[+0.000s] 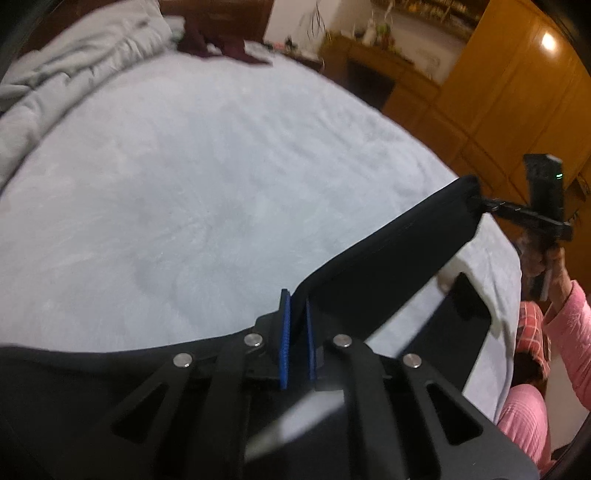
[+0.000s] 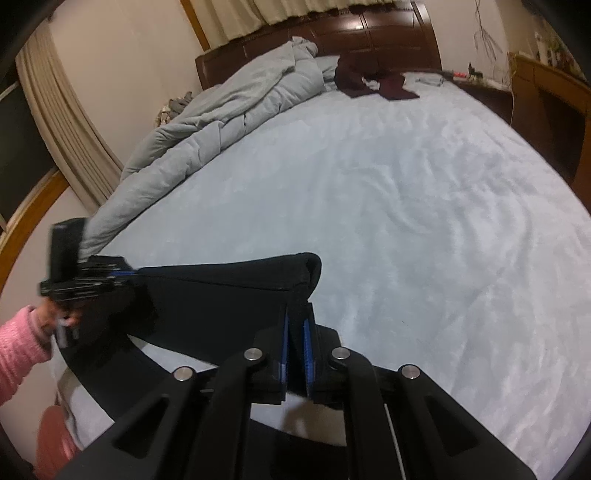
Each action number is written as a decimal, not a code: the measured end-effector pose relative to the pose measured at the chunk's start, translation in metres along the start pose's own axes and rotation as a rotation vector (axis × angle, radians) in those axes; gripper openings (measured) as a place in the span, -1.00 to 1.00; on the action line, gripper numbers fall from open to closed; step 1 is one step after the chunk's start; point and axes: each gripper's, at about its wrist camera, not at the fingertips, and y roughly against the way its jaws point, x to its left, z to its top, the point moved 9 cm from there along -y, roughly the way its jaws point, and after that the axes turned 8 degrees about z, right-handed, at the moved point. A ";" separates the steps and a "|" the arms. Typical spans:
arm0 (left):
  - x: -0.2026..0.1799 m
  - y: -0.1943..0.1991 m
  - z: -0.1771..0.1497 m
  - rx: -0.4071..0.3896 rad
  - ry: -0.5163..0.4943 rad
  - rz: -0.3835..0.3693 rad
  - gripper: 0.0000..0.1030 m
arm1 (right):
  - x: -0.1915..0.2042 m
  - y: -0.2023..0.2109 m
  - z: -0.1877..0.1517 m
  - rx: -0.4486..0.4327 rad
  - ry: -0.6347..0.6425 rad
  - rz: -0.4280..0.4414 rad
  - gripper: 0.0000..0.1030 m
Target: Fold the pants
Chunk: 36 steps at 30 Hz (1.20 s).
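Observation:
The black pants (image 1: 399, 251) hang stretched between my two grippers above the near edge of the pale blue bed (image 1: 207, 177). My left gripper (image 1: 296, 299) is shut on one end of the pants' top edge. My right gripper (image 2: 298, 310) is shut on the other end of the pants (image 2: 229, 291). In the left wrist view the right gripper (image 1: 476, 201) shows at the far right, pinching the cloth. In the right wrist view the left gripper (image 2: 136, 273) shows at the left, pinching the cloth. The lower part of the pants drapes down below both grippers.
A rumpled grey duvet (image 2: 229, 103) lies along the bed's left side. Dark maroon clothes (image 2: 373, 83) lie near the wooden headboard (image 2: 369, 33). Wooden cabinets (image 1: 517, 92) stand right of the bed. The person's pink sleeve (image 1: 576, 332) and legs are at the bed's near edge.

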 end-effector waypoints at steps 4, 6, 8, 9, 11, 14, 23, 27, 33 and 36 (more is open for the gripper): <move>-0.029 0.032 -0.034 -0.034 -0.058 0.065 -0.89 | 0.014 0.011 -0.025 0.001 0.064 -0.047 -0.84; -0.042 0.038 -0.051 -0.026 -0.065 0.091 -0.89 | 0.019 0.013 -0.040 0.012 0.100 -0.080 -0.83; -0.054 0.043 -0.073 -0.024 -0.100 0.144 -0.89 | 0.023 0.014 -0.062 0.035 0.118 -0.116 -0.83; -0.059 0.044 -0.082 -0.025 -0.124 0.163 -0.89 | 0.025 0.015 -0.071 0.043 0.125 -0.127 -0.83; -0.070 0.043 -0.103 -0.024 -0.179 0.203 -0.89 | 0.031 0.019 -0.094 0.062 0.138 -0.144 -0.83; -0.073 0.043 -0.133 0.009 -0.203 0.216 -0.88 | 0.034 0.027 -0.122 0.093 0.130 -0.149 -0.68; -0.075 0.031 -0.185 0.075 -0.185 0.251 -0.69 | 0.041 0.052 -0.187 0.217 0.025 -0.088 -0.41; -0.073 0.029 -0.188 0.073 -0.160 0.260 -0.68 | 0.039 0.066 -0.180 0.180 -0.151 0.000 0.16; -0.081 0.034 -0.195 0.072 -0.157 0.279 -0.36 | 0.027 0.056 -0.184 0.227 -0.396 0.097 0.43; -0.075 0.052 -0.195 0.098 -0.014 0.173 0.09 | 0.024 0.050 -0.198 0.275 -0.447 0.109 0.50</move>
